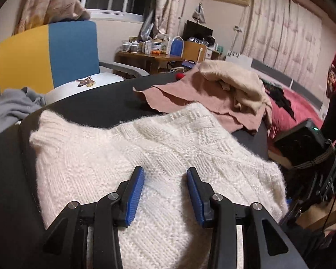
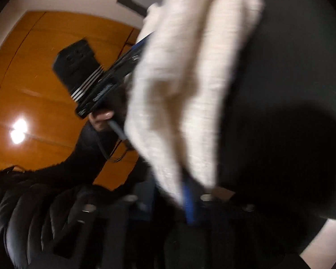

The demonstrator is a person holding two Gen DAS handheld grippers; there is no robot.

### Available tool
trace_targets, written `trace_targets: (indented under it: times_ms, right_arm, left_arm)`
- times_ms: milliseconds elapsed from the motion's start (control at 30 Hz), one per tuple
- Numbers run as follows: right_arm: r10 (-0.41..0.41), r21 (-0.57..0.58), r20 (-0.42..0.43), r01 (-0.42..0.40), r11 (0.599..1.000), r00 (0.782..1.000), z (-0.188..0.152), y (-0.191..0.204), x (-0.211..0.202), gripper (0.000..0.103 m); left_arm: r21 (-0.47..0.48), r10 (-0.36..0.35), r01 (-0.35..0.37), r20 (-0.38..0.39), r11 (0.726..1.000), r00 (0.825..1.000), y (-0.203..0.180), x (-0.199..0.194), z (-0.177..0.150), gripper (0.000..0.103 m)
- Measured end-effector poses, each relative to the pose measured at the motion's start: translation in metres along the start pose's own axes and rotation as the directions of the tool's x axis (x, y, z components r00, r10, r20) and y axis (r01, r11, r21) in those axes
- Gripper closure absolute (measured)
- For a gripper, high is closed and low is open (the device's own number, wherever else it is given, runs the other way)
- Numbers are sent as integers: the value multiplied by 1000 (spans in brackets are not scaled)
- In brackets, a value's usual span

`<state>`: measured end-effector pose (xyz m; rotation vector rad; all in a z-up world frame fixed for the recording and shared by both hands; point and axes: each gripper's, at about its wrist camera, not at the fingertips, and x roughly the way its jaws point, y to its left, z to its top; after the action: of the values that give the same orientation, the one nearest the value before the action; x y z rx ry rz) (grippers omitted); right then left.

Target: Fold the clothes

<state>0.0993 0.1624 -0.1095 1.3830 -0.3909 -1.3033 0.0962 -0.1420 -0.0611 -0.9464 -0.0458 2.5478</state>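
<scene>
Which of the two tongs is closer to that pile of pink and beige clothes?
Left. The left tongs hover open over the white sweater, the pink and beige clothes lying just beyond. The right tongs pinch the sweater's edge; no pile shows there.

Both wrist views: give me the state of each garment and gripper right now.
White sweater: spread on the dark table, one part lifted.
Left gripper: open above it.
Right gripper: shut on white sweater, blurred.
Pink garment: crumpled.
Beige garment: heaped on top.

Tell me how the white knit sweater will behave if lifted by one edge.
The white knit sweater will probably droop: in the right wrist view its fabric bends limply. Its fuzzy, chunky knit suggests it will grip rather than slip. It likely drags on the black tabletop.
</scene>
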Motion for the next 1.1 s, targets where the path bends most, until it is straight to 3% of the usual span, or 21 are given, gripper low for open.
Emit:
trace_targets:
  times_ms: [67, 133, 233, 367, 467, 500, 533, 567, 600, 633, 667, 767, 900, 967, 1033, 1100]
  right_arm:
    - [-82, -48, 31, 83, 995, 996, -2, 19, -7, 82]
    - [-179, -126, 68, 187, 974, 981, -4, 48, -17, 64]
    - [-300, -243, 195, 342, 908, 934, 2, 97, -40, 44]
    - [-341, -385, 323, 452, 804, 883, 19, 143, -34, 39]
    - [-426, -430, 260, 499, 752, 866, 25, 134, 1, 39]
    - [-500, -433, 233, 549, 715, 834, 23, 120, 16, 39]
    - [-596, -437, 209, 619, 653, 775, 17, 102, 33, 38]
    - [-657, -423, 190, 665, 616, 729, 11, 84, 43, 29]
    - [-622, -375, 212, 650, 660, 754, 5, 71, 40, 14]
    - [-563, -343, 247, 614, 711, 789, -1, 64, 33, 13]
    - [-552, -339, 256, 609, 717, 793, -4, 62, 32, 13]
    - [-578, -350, 252, 630, 693, 776, -9, 66, 37, 12]
    - [-617, -338, 218, 651, 679, 756, -8, 78, 30, 11]
    - [-623, -369, 263, 674, 641, 737, -9, 98, 21, 10]
    - [-594, -409, 325, 675, 613, 736, -6, 124, 12, 0]
    - [-550, -452, 379, 668, 591, 744, 1, 147, 14, 0]
  left_arm:
    - [-9, 6, -6, 15, 1000, 1000, 2, -2, 1, 63]
    - [-38, 6, -5, 33, 999, 999, 5, -5, 2, 63]
    - [-110, 5, 3, 70, 994, 998, 11, -14, 2, 63]
    - [-205, 24, 0, 114, 979, 993, 20, -30, 1, 60]
    - [-203, 24, -6, 90, 979, 996, 18, -25, -12, 62]
    - [-198, 35, -16, 92, 980, 995, 16, -25, -17, 62]
    - [-192, 53, -33, 98, 981, 994, 11, -25, -19, 62]
    - [-188, 66, -46, 100, 981, 993, 8, -25, -21, 62]
    - [-191, 69, -49, 101, 980, 992, 7, -25, -22, 62]
    - [-208, 59, -36, 105, 978, 993, 9, -28, -21, 61]
    - [-233, 45, -18, 112, 972, 993, 14, -32, -20, 62]
    - [-302, 12, 31, 140, 953, 990, 28, -48, -16, 61]
    - [-332, 35, 36, 204, 943, 978, 60, -81, -3, 61]
    - [-316, 41, 27, 205, 948, 978, 71, -87, 7, 60]
    - [-281, 39, 15, 185, 959, 982, 81, -85, 21, 60]
    - [-250, 35, 4, 149, 968, 988, 86, -76, 32, 60]
